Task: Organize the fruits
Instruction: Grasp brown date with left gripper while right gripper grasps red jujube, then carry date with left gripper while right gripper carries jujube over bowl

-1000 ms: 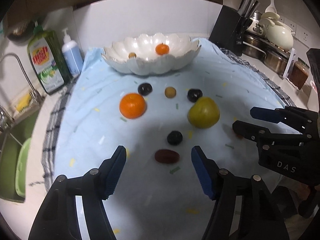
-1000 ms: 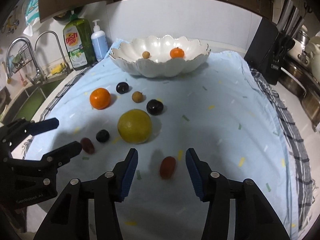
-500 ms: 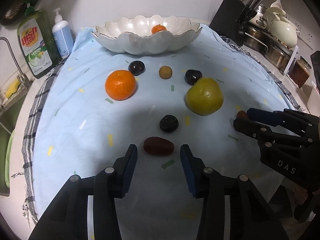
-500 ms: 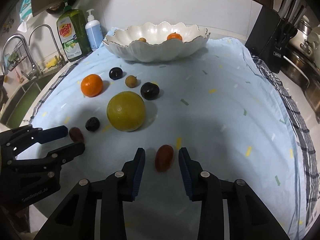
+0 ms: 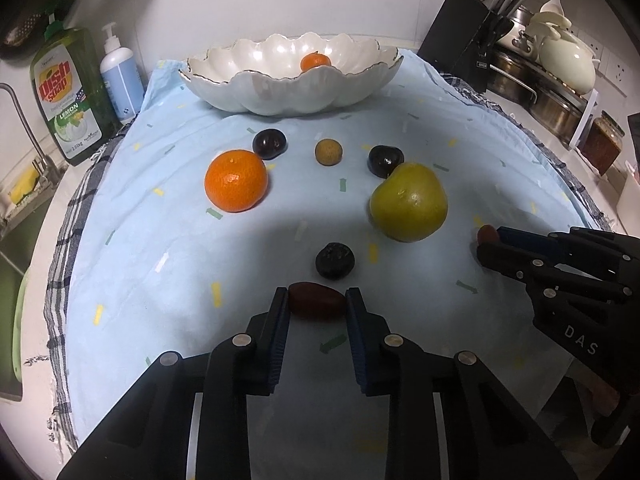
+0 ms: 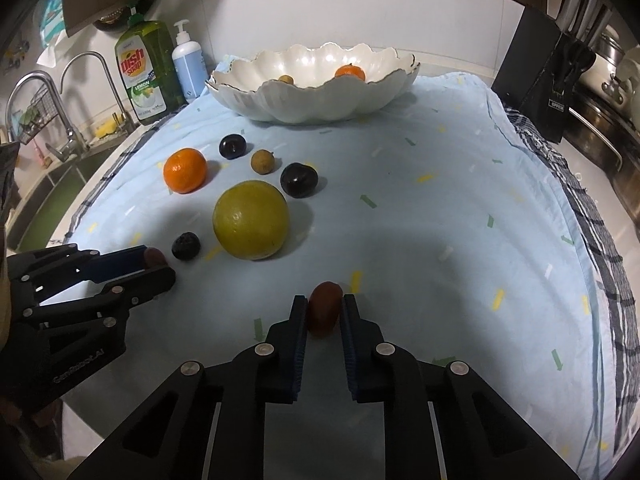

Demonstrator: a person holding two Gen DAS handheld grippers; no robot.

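Red-brown and oblong, two small date-like fruits are the pieces in hand. At the lower centre of the left wrist view the left hand-held gripper (image 5: pixel 317 303) has just been closing and now pinches the first red fruit (image 5: pixel 317 301) end to end, low against the pale blue cloth (image 5: pixel 160 240) that covers the desk. At the lower centre of the right wrist view the right hand-held gripper (image 6: pixel 325 312) has likewise just closed and presses on the second red fruit (image 6: pixel 325 309) across its narrow sides.

Both fruits look soft-skinned and smooth, so I would keep the squeeze as it is and lift each straight up before moving, lest the cloth drag. The lengthwise grip on the left seems the likelier to slip.

The white scalloped bowl (image 6: pixel 312 100) sits at the upper centre, already holding a small orange (image 6: pixel 350 72). The large yellow-green fruit (image 6: pixel 251 220) and a dark plum (image 6: pixel 299 180) lie between, so carry high over them and lower inside the rim before releasing.
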